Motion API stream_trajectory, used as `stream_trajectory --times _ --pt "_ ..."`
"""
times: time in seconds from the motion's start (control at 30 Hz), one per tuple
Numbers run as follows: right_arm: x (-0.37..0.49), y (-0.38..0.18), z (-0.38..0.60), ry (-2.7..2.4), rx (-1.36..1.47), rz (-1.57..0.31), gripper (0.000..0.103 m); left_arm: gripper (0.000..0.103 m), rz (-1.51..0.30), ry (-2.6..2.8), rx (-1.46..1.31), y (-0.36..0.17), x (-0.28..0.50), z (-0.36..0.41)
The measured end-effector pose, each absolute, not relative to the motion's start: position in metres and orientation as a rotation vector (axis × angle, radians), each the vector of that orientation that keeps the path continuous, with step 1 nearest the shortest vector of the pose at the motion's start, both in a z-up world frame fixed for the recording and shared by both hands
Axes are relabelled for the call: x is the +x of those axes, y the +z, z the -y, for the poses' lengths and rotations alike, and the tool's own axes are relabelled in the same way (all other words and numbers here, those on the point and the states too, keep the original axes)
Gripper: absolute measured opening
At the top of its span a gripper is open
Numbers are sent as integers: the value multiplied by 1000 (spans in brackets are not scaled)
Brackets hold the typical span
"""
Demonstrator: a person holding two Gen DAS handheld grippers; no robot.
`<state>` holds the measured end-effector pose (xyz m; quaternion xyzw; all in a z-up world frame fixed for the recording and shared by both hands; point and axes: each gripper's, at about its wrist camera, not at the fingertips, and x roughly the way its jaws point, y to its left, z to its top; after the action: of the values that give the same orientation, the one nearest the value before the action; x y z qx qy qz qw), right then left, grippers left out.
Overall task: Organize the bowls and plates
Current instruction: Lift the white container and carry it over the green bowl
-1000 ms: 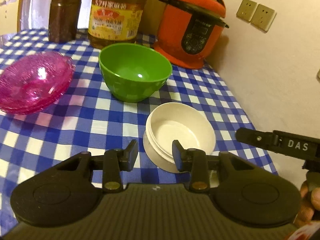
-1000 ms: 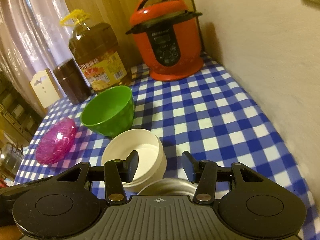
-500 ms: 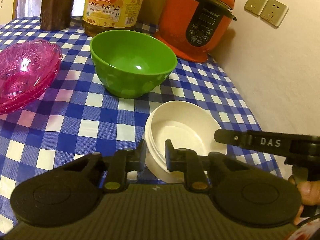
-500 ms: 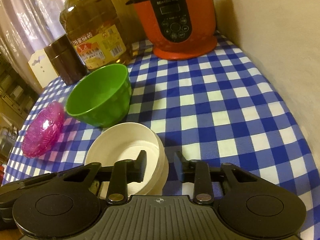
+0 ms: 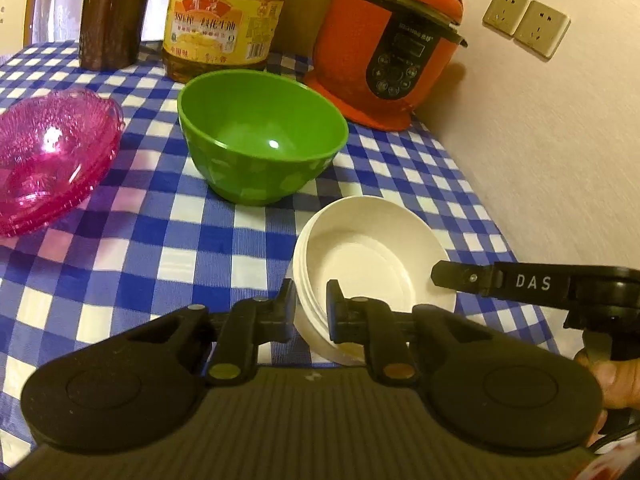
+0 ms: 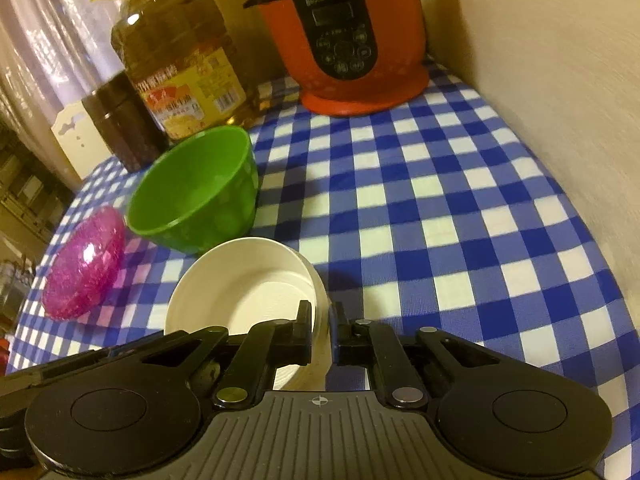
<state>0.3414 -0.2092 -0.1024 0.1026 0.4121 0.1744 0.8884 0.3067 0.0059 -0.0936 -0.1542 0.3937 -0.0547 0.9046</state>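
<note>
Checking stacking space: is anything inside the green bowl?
No, the green bowl shows only its bare glossy inside.

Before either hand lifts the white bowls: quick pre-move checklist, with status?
1. Left gripper pinching the near-left rim of the white bowls: ok, its jaws have just been closing on the wall.
2. Right gripper pinching the opposite rim: ok, jaws have just closed on it.
3. Bowls nested evenly: not ok, rims look offset.
4. Gap to green bowl: ok, apart.
5. Pink dishes out of the way: ok, far left.
6. Bowls already off the tablecloth: cannot tell.
</note>
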Motion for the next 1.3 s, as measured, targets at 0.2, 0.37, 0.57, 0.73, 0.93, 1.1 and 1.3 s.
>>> stream_trajectory --times 0.2,0.37,0.57,0.73,0.93,1.1,1.3 --pt "336 -85 206 363 200 -810 9 13 -777 -120 -310 -78 304 -6" --pt "329 -64 210 362 217 -754 9 13 -731 -141 -308 -58 303 -7" --pt "331 -45 206 371 248 -700 9 12 -653 -134 -294 -30 310 -15" --pt "343 -32 196 389 260 -659 9 12 -605 -121 -288 -14 321 -25" --pt "362 -24 175 413 252 -622 9 12 -572 -83 -304 -10 337 -44" --pt "384 -28 157 433 255 -610 8 12 -571 -47 -322 -19 356 -61" --pt "411 -47 137 440 234 -641 8 12 -585 -18 -327 -34 373 -73"
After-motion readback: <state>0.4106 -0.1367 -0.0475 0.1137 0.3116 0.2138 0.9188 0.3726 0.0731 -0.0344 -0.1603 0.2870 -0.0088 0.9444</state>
